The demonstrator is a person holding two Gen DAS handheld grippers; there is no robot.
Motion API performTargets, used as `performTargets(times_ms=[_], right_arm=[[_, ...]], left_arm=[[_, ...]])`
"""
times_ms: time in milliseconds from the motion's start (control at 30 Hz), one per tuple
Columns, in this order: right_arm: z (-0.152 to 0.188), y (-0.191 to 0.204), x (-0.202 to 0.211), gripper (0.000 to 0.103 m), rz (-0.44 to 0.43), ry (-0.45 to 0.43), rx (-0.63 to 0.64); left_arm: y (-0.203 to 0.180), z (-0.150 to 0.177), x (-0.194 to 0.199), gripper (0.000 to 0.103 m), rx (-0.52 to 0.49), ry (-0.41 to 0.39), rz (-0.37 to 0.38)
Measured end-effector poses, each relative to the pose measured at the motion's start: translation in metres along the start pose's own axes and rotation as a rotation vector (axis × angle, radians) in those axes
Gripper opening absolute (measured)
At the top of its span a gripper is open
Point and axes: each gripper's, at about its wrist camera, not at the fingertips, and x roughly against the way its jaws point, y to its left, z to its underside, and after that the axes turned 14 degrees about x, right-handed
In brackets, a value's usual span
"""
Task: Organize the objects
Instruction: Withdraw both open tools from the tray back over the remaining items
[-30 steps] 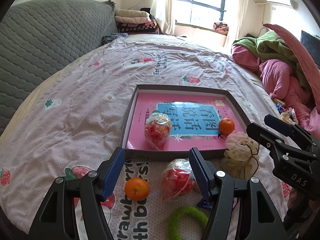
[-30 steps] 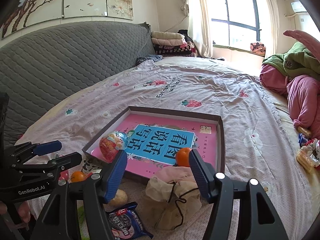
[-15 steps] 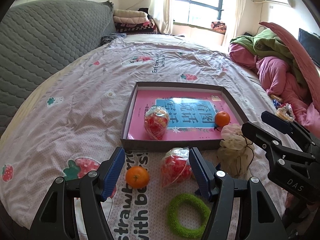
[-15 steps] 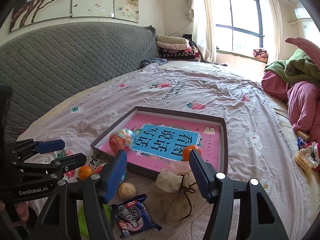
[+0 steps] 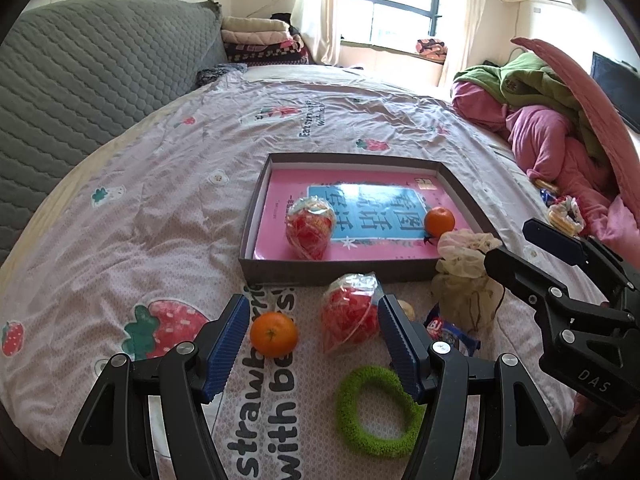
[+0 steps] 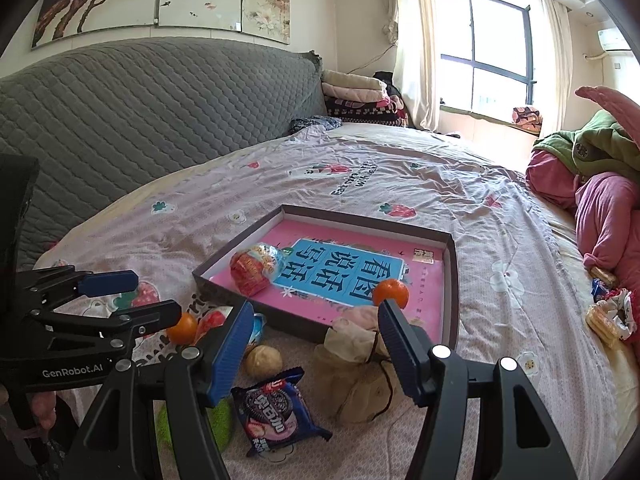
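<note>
A dark shallow box (image 5: 256,204) (image 6: 451,272) on the bed holds a pink book, a red snack bag (image 5: 310,226) (image 6: 256,266) and an orange (image 5: 439,221) (image 6: 391,292). In front of the box lie a second orange (image 5: 274,334) (image 6: 182,328), another red snack bag (image 5: 350,314), a green ring (image 5: 376,414), a blue cookie packet (image 6: 276,410), a beige drawstring pouch (image 5: 466,280) (image 6: 360,376) and a small round bun (image 6: 263,361). My left gripper (image 5: 312,344) hovers open above the loose orange and bag. My right gripper (image 6: 316,346) is open over the pouch and packet.
The bed has a pale strawberry-print cover (image 5: 160,208). A grey quilted headboard (image 6: 140,112) stands at the left. Pink and green bedding (image 5: 560,120) is heaped at the right, with small snacks (image 6: 608,316) beside it. Folded blankets (image 5: 260,38) lie by the window.
Both grippers have drawn back from the box, so the green ring, cookie packet and bun have come into fuller view. Their jaws have not changed.
</note>
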Motion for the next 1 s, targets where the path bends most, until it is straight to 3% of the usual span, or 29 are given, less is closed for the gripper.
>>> performTargets(times_ms=[1000], right_arm=[[0.025, 0.012, 0.007, 0.064, -0.026, 0.048, -0.001]], left_arm=[[-0.002, 0.030, -0.001, 0.068, -0.067, 0.045, 0.001]])
